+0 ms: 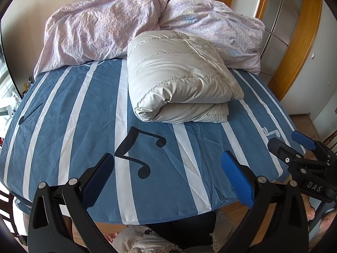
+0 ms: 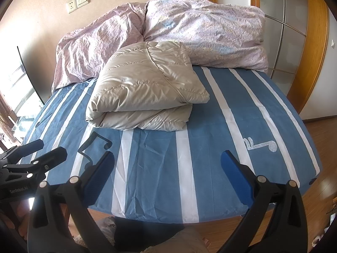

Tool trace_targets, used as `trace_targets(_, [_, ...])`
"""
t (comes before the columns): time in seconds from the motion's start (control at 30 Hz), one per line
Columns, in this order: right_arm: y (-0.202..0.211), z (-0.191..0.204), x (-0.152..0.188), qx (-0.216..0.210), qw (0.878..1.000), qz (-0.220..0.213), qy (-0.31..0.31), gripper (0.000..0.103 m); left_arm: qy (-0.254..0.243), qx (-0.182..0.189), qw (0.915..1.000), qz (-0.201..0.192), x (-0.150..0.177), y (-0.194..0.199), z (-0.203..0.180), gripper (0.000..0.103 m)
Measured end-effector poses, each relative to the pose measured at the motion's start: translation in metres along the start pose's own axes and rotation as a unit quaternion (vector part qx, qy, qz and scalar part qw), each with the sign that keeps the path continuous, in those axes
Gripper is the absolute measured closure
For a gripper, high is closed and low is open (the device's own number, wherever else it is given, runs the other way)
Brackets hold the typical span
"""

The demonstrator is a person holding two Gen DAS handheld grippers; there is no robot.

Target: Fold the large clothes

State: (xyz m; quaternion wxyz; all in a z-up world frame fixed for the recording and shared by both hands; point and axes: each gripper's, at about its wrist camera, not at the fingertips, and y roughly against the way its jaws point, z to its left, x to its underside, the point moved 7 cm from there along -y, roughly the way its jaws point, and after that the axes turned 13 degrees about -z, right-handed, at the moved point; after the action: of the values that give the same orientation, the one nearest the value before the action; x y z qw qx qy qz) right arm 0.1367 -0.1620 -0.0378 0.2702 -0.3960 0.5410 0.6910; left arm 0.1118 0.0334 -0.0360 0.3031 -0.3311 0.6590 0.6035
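A beige quilted puffer jacket (image 1: pixel 181 80) (image 2: pixel 147 90) lies folded into a thick bundle on the blue-and-white striped bed sheet (image 1: pixel 84 126) (image 2: pixel 221 126), toward the far side. My left gripper (image 1: pixel 168 168) hovers open over the near edge of the bed, well short of the jacket, with nothing between its blue pads. My right gripper (image 2: pixel 168 166) is also open and empty at the near edge. Each gripper shows in the other's view: the right gripper (image 1: pixel 290 143) at the right border, the left gripper (image 2: pixel 44 149) at the left border.
A crumpled pink floral duvet (image 1: pixel 126 25) (image 2: pixel 189 31) is heaped behind the jacket against the wall. A wooden door frame (image 1: pixel 294 48) (image 2: pixel 316 42) stands at the right. Wood floor (image 2: pixel 320 143) lies beyond the bed's right edge. A person's legs (image 2: pixel 147 232) show below the bed's near edge.
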Motion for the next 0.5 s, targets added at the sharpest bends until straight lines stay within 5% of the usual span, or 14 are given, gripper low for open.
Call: trace_targets(0.5, [-0.001, 0.0015, -0.0001, -0.001, 1.0, 0.002, 0.0, 0.002, 0.001, -0.001, 1.0, 0.002, 0.0001, -0.0007, 0.0025, 0.001])
